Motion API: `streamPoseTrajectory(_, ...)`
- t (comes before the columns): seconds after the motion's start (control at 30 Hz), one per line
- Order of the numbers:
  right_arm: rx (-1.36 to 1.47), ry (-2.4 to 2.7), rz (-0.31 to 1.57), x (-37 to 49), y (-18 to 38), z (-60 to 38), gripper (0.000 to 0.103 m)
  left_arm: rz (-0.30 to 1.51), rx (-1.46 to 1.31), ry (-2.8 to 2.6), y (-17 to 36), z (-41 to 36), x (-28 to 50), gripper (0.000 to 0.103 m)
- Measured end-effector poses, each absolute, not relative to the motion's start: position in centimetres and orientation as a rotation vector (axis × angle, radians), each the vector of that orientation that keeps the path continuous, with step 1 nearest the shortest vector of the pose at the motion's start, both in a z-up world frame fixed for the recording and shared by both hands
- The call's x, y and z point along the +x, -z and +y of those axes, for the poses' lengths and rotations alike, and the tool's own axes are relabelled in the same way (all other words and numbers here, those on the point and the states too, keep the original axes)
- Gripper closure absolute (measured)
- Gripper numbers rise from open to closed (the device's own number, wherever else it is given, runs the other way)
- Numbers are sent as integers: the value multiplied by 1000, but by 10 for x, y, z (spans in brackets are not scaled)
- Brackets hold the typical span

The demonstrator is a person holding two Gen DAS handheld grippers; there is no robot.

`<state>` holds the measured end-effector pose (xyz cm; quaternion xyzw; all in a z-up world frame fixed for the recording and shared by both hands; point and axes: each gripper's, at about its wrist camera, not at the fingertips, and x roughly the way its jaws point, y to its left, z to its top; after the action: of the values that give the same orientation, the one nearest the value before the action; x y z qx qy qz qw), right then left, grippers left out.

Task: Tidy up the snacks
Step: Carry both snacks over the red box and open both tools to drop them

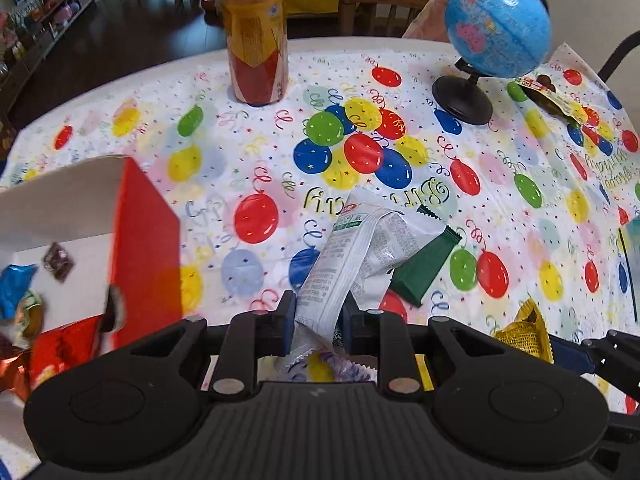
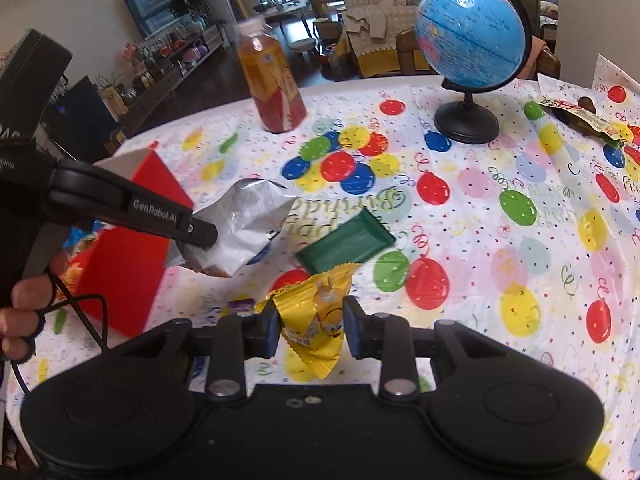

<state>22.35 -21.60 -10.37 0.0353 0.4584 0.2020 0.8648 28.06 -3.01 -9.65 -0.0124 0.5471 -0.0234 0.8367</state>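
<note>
The left gripper point(image 1: 319, 322) is clamped tight on the lower end of a white snack packet point(image 1: 348, 252), which hangs clear of the tablecloth point(image 1: 500, 184). The right gripper point(image 2: 311, 326) pinches a yellow snack packet point(image 2: 316, 320) — also lifted off the cloth. A green wrapper point(image 2: 344, 244) lies flat on the cloth between the two packets. To the left stands a red box point(image 1: 146, 248) with other snacks inside. Farther back — a drink bottle point(image 1: 256, 48) and a globe point(image 2: 472, 36).
</note>
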Motion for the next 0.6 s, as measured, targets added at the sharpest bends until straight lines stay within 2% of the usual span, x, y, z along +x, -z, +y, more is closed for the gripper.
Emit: streamPoseTrajectory(0.6,59,-527,868,177,49,-156,73,1060,-83,17,35,45,203,81)
